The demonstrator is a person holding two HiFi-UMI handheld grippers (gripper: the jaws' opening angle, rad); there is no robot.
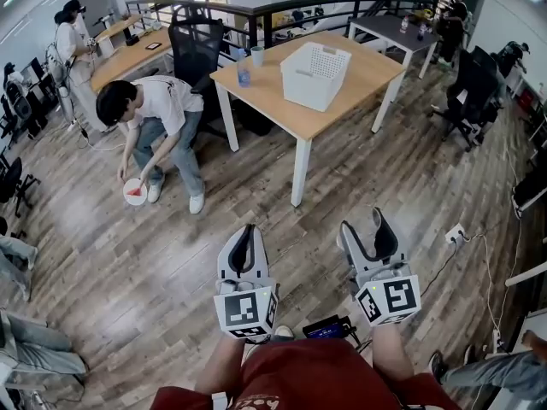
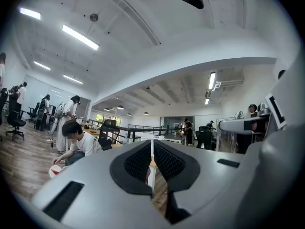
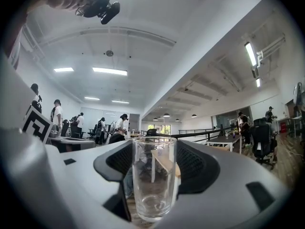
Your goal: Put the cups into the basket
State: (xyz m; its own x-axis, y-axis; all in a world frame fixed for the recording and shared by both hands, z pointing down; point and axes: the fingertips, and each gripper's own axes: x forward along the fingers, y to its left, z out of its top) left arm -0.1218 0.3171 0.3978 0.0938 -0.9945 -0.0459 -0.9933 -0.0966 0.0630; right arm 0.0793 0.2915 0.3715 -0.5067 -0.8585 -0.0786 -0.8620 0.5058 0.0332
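Observation:
A clear drinking glass [image 3: 153, 182] stands upright between the black pads of my right gripper [image 3: 153, 162], which is shut on it. In the head view that gripper [image 1: 363, 229] is held close to my body, far from the table. My left gripper [image 1: 246, 236] hangs beside it, shut, with nothing between its jaws [image 2: 152, 159]. The white perforated basket [image 1: 314, 75] stands on the wooden table [image 1: 359, 73] across the floor. A blue cup [image 1: 244, 76] and a pale green cup [image 1: 257, 55] stand near the table's left side.
A person [image 1: 158, 114] crouches left of the table over a white bowl [image 1: 134, 191] on the wood floor. Black office chairs [image 1: 197, 49] stand behind the table and at the right [image 1: 474, 88]. A power strip [image 1: 455, 232] and cables lie at the right.

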